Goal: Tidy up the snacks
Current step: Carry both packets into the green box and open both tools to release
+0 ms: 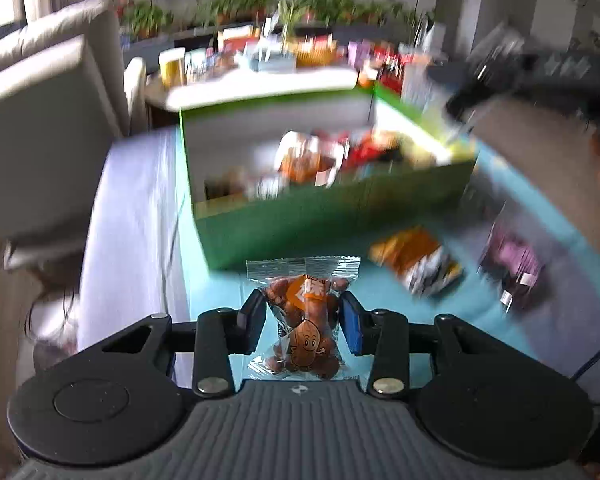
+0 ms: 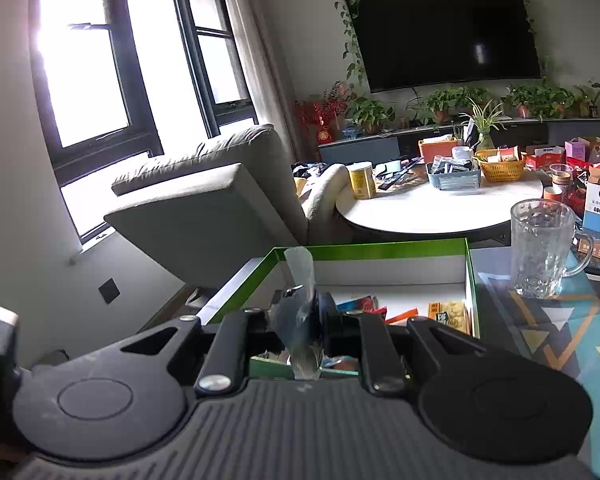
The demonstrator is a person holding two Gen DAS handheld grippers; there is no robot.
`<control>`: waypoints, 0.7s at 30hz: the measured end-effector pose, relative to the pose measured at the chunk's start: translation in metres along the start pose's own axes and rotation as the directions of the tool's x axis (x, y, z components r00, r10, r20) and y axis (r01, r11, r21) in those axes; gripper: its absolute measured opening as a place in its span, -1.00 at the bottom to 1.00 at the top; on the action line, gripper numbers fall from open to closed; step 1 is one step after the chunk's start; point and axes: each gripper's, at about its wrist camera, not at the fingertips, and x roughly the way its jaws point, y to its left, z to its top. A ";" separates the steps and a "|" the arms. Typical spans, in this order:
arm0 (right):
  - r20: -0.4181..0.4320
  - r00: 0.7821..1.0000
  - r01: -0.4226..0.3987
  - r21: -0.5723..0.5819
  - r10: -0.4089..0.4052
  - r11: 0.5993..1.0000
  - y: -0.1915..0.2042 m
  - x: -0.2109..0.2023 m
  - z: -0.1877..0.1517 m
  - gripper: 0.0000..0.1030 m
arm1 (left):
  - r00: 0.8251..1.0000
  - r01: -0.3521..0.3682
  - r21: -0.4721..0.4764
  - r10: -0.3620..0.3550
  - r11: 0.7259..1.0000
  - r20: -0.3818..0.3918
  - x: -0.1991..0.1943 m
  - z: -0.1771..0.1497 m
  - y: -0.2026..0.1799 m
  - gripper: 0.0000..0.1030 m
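Observation:
My left gripper [image 1: 302,312] is shut on a clear snack packet [image 1: 304,320] of brown nuts with an orange label, held just above the teal table mat [image 1: 220,292]. Ahead stands a green box [image 1: 332,224] with several snack packs inside, blurred. An orange packet [image 1: 416,264] and a purple packet [image 1: 512,264] lie on the mat to the right. My right gripper [image 2: 304,316] is shut on a thin silvery packet [image 2: 300,280] seen edge-on, held over the near left part of the green box [image 2: 372,246], where several snacks [image 2: 448,316] lie.
A glass mug [image 2: 540,252] stands on the mat right of the box. Behind it is a round white table [image 2: 440,208] crowded with tins, baskets and boxes. A beige armchair [image 2: 204,200] sits to the left, near the window.

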 end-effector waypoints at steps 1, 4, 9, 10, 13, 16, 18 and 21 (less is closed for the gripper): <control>0.004 1.000 0.000 0.002 0.000 1.000 -0.001 0.001 0.003 -0.69 | 1.000 0.001 0.006 -0.001 1.000 0.023 -0.003 0.008 -0.001 -0.28; 0.019 1.000 0.006 -0.003 -0.006 1.000 -0.002 0.006 0.010 -0.69 | 0.996 -0.011 0.018 0.009 1.000 0.088 -0.006 0.031 -0.003 -0.28; 0.030 0.999 0.035 -0.006 -0.035 0.999 -0.006 0.016 0.017 -0.69 | 0.987 -0.024 0.008 0.023 1.000 0.156 -0.001 0.060 0.000 -0.27; 0.030 0.999 0.040 -0.003 -0.040 0.999 -0.008 0.018 0.018 -0.69 | 0.986 -0.022 0.002 0.021 1.000 0.164 0.003 0.067 0.001 -0.27; 0.024 0.998 0.050 0.018 -0.051 0.999 -0.014 0.025 0.018 -0.69 | 0.983 -0.025 -0.006 0.026 1.000 0.182 0.014 0.086 0.005 -0.27; 0.012 0.998 0.059 0.034 -0.060 0.998 -0.022 0.032 0.018 -0.69 | 0.980 -0.024 -0.024 0.028 0.999 0.195 0.027 0.101 0.011 -0.27; 0.003 0.998 0.066 0.038 -0.067 0.997 -0.026 0.038 0.018 -0.69 | 0.981 -0.024 -0.034 0.030 0.999 0.194 0.037 0.108 0.015 -0.27; -0.024 0.996 0.086 0.043 -0.085 0.995 -0.034 0.049 0.018 -0.69 | 0.984 -0.019 -0.046 0.027 0.999 0.175 0.053 0.114 0.019 -0.27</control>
